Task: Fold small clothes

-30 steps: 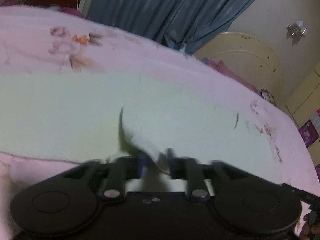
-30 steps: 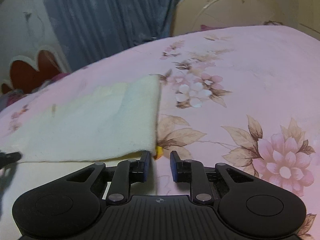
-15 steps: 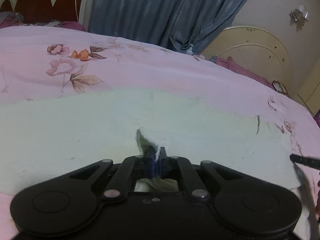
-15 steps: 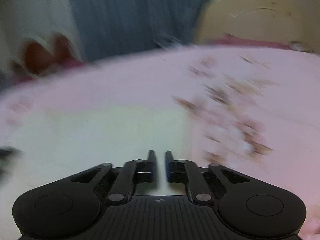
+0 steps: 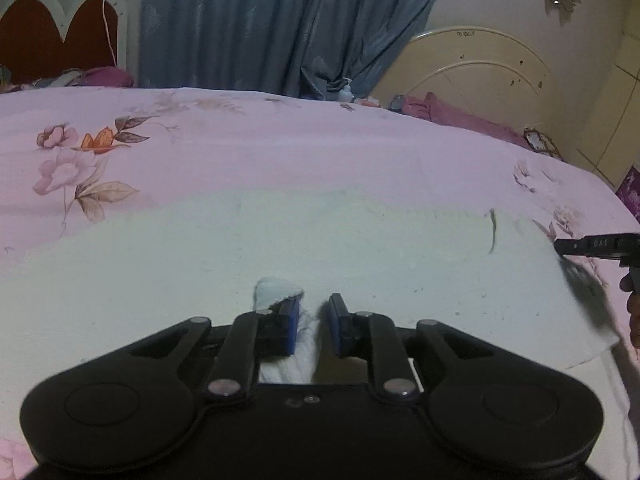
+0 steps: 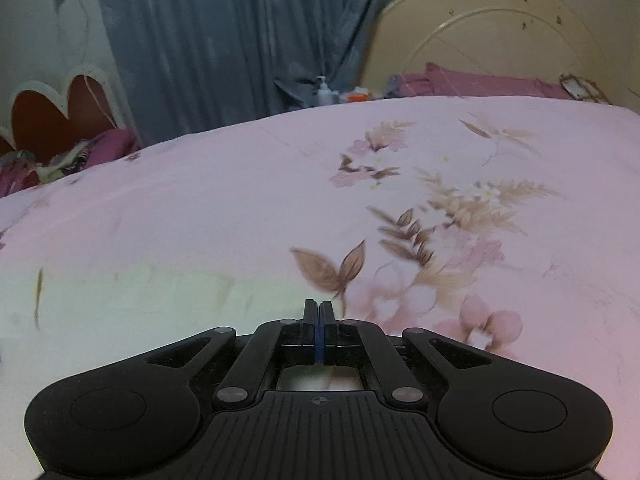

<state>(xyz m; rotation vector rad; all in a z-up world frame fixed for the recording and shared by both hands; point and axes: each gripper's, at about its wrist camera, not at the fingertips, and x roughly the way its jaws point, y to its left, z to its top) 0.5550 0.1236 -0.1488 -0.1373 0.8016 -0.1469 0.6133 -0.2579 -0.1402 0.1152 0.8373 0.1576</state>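
A pale cream cloth [image 5: 360, 248] lies spread flat on the pink floral bedsheet [image 5: 280, 148]. My left gripper [image 5: 314, 308] hovers over the cloth's near edge with its jaws opening. A raised pinch of cloth stands loose between them and drapes over the left fingertip [image 5: 290, 312]. My right gripper [image 6: 318, 308] is shut, pads together, at the right edge of the cloth [image 6: 140, 312]. No fabric shows between its pads. The left wrist view catches the right gripper [image 5: 560, 245] at the cloth's far right corner.
Blue curtains [image 5: 260, 20] hang behind the bed. A cream rounded headboard [image 5: 480, 72] and purple pillows [image 6: 480, 80] are at the far right, a red-and-white headboard [image 5: 40, 32] at the far left. A lotion bottle [image 6: 325, 90] stands by the curtain. A hand [image 5: 632, 312] shows at the right edge.
The left jaws closed on a fold of cloth, then parted, leaving it loose. The right jaws closed fully, and that gripper swept sideways along the cloth's right edge.
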